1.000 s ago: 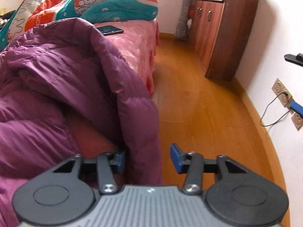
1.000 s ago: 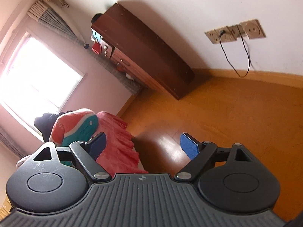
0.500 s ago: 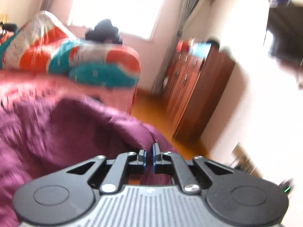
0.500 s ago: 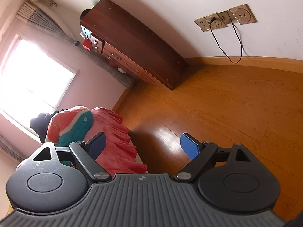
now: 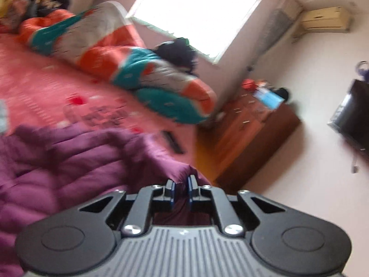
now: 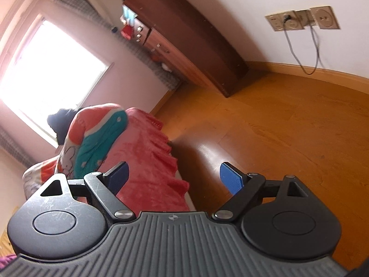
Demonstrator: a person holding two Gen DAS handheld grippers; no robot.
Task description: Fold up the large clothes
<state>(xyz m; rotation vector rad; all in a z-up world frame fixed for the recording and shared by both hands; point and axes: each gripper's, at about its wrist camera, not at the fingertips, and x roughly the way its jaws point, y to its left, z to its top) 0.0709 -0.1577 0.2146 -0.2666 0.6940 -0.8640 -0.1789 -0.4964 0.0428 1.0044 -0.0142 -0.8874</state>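
Observation:
A purple quilted down jacket [image 5: 69, 168] lies bunched on the pink bed [image 5: 46, 92], filling the lower left of the left wrist view. My left gripper [image 5: 181, 185] is shut on an edge of the jacket, and a fold of purple cloth rises between its blue pads. The picture is blurred by motion. In the right wrist view my right gripper [image 6: 177, 175] stands open with nothing between its fingers, over the corner of the bed [image 6: 147, 161] and the wooden floor [image 6: 276, 138]. Only a sliver of purple cloth [image 6: 7, 259] shows at that view's bottom left edge.
A rolled orange, teal and white quilt [image 5: 129, 69] lies along the far side of the bed, with a dark phone [image 5: 173, 142] near the bed's edge. A brown wooden dresser [image 6: 184, 37] stands against the wall. Wall sockets with a cable [image 6: 299, 20] are beside it.
My left gripper closed on the jacket's edge, then rose and swung with it, so the view now looks across the bed toward the window. The right gripper drifted slightly and stayed open.

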